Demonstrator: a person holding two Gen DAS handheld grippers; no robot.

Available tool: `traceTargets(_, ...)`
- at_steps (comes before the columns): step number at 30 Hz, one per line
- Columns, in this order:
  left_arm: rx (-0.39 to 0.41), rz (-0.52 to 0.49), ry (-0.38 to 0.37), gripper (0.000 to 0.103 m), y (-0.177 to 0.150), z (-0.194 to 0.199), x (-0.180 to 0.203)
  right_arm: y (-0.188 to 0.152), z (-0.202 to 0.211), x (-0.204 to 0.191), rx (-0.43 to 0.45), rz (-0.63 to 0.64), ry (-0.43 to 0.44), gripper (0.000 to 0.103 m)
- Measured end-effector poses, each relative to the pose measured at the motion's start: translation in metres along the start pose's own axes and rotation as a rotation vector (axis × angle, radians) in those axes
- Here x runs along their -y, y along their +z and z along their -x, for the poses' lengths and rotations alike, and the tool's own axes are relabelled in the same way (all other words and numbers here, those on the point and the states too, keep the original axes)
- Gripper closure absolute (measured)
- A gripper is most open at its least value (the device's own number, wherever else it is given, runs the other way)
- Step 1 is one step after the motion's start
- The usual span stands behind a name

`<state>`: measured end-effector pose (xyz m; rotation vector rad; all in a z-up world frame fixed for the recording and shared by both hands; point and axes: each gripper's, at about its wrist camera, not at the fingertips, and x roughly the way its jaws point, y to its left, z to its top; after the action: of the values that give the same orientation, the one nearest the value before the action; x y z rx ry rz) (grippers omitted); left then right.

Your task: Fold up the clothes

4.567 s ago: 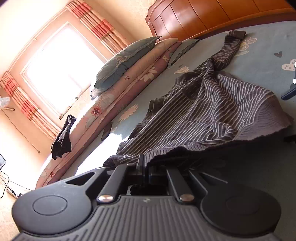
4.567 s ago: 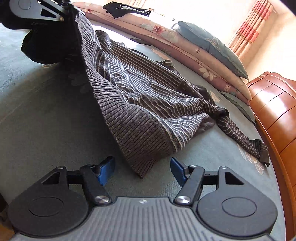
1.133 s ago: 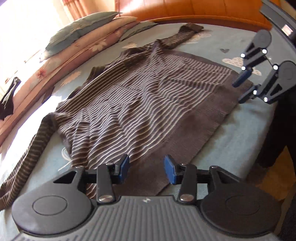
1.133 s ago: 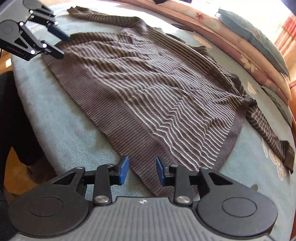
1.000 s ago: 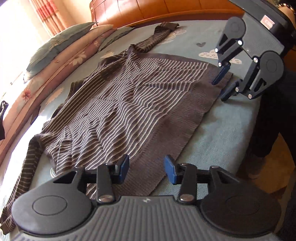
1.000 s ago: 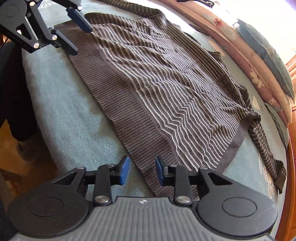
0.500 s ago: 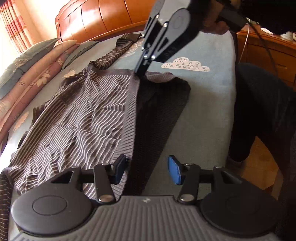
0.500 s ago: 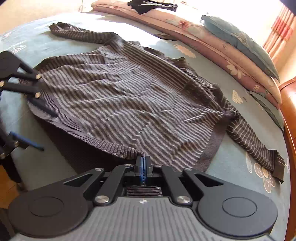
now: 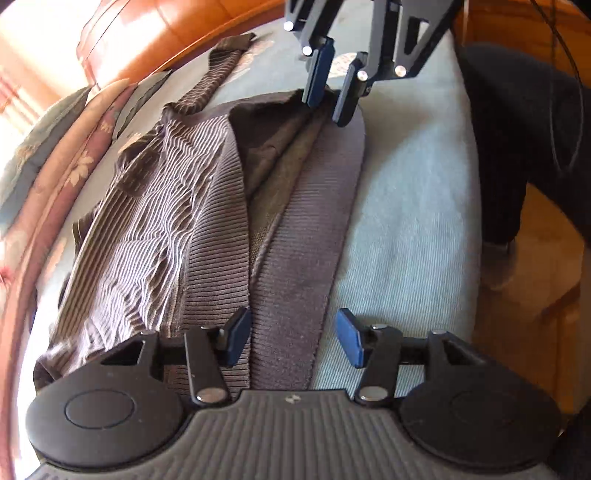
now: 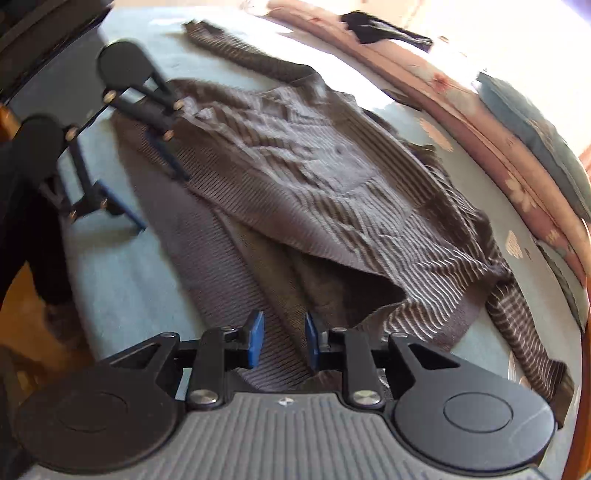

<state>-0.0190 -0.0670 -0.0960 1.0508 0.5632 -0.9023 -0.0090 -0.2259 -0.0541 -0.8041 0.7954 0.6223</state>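
Observation:
A brown striped sweater (image 9: 166,206) lies flat on the blue bed (image 9: 406,221), and its ribbed hem faces me. The hem's top layer (image 10: 332,177) is flipped back, so the dark inside shows. My left gripper (image 9: 293,341) is open just above one end of the hem, and nothing is pressed between its pads. At the other end, my right gripper (image 10: 283,343) is opening. The ribbed hem lies under its gap and the pads do not grip it. Each gripper shows in the other's view: the right gripper (image 9: 327,109) and the left gripper (image 10: 162,203).
Pillows (image 10: 517,122) line the far side of the bed, with a black garment (image 10: 376,31) on them. An orange wooden headboard (image 9: 147,48) stands behind. A person's dark trouser leg (image 9: 517,129) is at the bed's edge, above a wooden floor. One sleeve (image 10: 524,332) trails toward the headboard.
Half a second ago my right gripper was shut on the lifted top layer of the hem. It has let go, and the layer now lies flipped back. The left gripper rolled and sank a little.

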Motion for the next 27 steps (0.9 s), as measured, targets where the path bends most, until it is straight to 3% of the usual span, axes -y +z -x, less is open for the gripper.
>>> traceTargets(4, 0.021, 0.028, -0.008, 0.05, 0.008, 0.002, -0.004, -0.014, -0.015, -0.033, -0.134, 0.293, -0.051, 0.066)
traceTargets(8, 0.082, 0.054, -0.041, 0.049, 0.028, -0.001, -0.004, -0.018, -0.025, -0.05, -0.105, 0.427, -0.142, 0.064)
traceTargets(10, 0.107, 0.053, -0.042, 0.047, 0.04, -0.007, -0.002, -0.016, -0.025, -0.053, -0.088, 0.452, -0.139, 0.1)
traceTargets(15, 0.147, 0.065, -0.023, 0.042, 0.066, -0.026, 0.006, -0.004, 0.001, -0.036, -0.016, 0.378, -0.194, 0.102)
traceTargets(19, 0.074, 0.104, 0.06, 0.043, 0.064, -0.037, -0.001, -0.001, 0.024, -0.016, 0.033, 0.289, -0.244, 0.102)
traceTargets(20, 0.052, 0.117, 0.076, 0.046, 0.06, -0.038, -0.005, -0.002, 0.029, -0.012, 0.039, 0.277, -0.255, 0.102)
traceTargets(22, 0.006, 0.142, 0.108, 0.064, 0.052, -0.04, -0.012, -0.005, 0.035, -0.007, 0.039, 0.254, -0.262, 0.102)
traceTargets(25, -0.076, 0.172, 0.154, 0.07, 0.017, -0.034, -0.024, -0.011, 0.038, -0.004, 0.04, 0.229, -0.27, 0.102)
traceTargets(27, -0.124, 0.219, 0.181, 0.08, -0.009, -0.027, -0.033, -0.015, 0.038, -0.003, 0.04, 0.198, -0.259, 0.102)
